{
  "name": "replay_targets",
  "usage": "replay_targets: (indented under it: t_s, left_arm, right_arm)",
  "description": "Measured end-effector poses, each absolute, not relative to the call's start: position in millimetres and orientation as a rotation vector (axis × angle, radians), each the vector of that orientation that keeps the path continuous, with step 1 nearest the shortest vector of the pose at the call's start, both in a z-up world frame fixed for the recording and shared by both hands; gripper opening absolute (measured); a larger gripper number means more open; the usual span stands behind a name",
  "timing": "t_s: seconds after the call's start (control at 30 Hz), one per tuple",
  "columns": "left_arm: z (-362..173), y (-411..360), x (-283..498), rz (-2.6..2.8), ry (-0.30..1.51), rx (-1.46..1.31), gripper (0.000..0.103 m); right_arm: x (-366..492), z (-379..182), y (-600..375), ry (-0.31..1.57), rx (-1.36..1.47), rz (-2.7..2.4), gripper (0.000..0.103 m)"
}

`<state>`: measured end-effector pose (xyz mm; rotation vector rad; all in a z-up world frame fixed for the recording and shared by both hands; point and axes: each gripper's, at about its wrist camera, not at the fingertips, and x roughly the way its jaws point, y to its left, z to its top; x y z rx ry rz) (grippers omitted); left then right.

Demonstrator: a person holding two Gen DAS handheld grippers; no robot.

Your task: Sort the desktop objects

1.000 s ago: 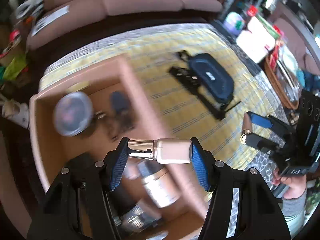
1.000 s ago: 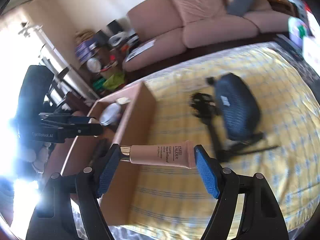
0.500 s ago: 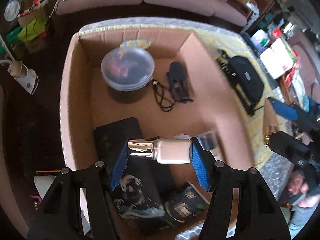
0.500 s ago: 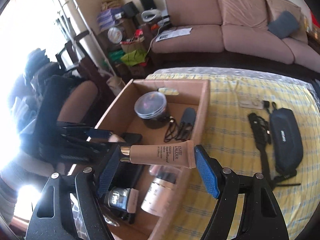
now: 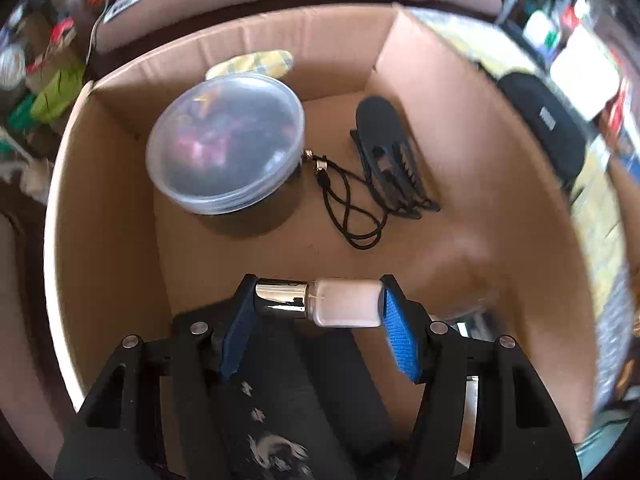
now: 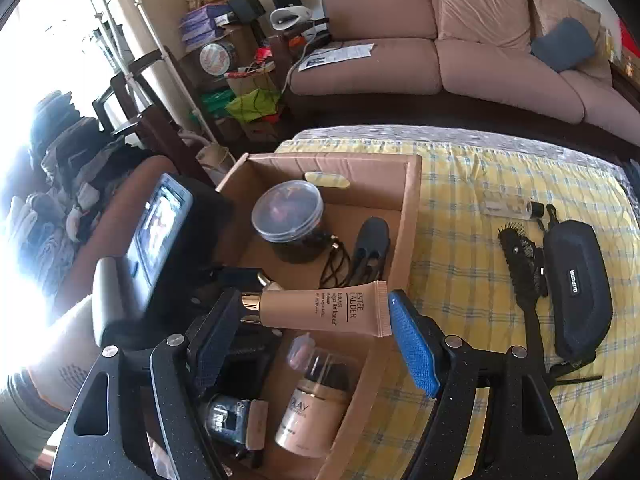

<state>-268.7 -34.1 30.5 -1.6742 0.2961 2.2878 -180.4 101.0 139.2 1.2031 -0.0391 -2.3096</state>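
Now the left tool (image 5: 318, 306) grips a small bottle (image 5: 320, 303) end to end, low inside the box (image 5: 460, 120). Best set it on bare floor short of the cord (image 5: 352, 208). The right tool (image 6: 316, 312) clamps a tube (image 6: 320, 310) above the box's near end.

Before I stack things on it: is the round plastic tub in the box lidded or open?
Lidded. A clear lid covers the round tub, standing upright in the cardboard box.
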Motion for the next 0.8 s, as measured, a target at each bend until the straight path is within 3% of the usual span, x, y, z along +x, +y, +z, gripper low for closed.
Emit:
replay_targets:
  t_s: [0.13, 0.27, 0.33, 0.4, 0.57, 0.8]
  left_arm:
    - [24, -29, -267, 2.293, 0.383, -1.669, 0.064]
    - [42, -45, -262, 2.292, 0.207, -1.647, 0.081]
    - [56, -55, -256, 2.268, 0.115, -1.613, 0.08]
    - [75, -67, -246, 2.289, 0.075, -1.577, 0.087]
    - [122, -106, -224, 2.321, -0.042, -1.444, 0.089]
    - [158, -150, -216, 2.36, -0.244, -1.348, 0.09]
  right_arm:
    - [-185, 135, 101, -0.03, 1.209, -2.311, 0.076]
    - [-190, 131, 97, -0.017, 1.217, -2.319, 0.076]
    - [-193, 129, 95, -0.018, 1.22, -2.322, 0.076]
    - [-195, 128, 93, -0.015, 1.223, -2.326, 0.076]
    - [-202, 129, 82, -0.024, 1.215, -2.314, 0.076]
    - [-204, 118, 52, 0.201, 1.262, -2.328, 0.076]
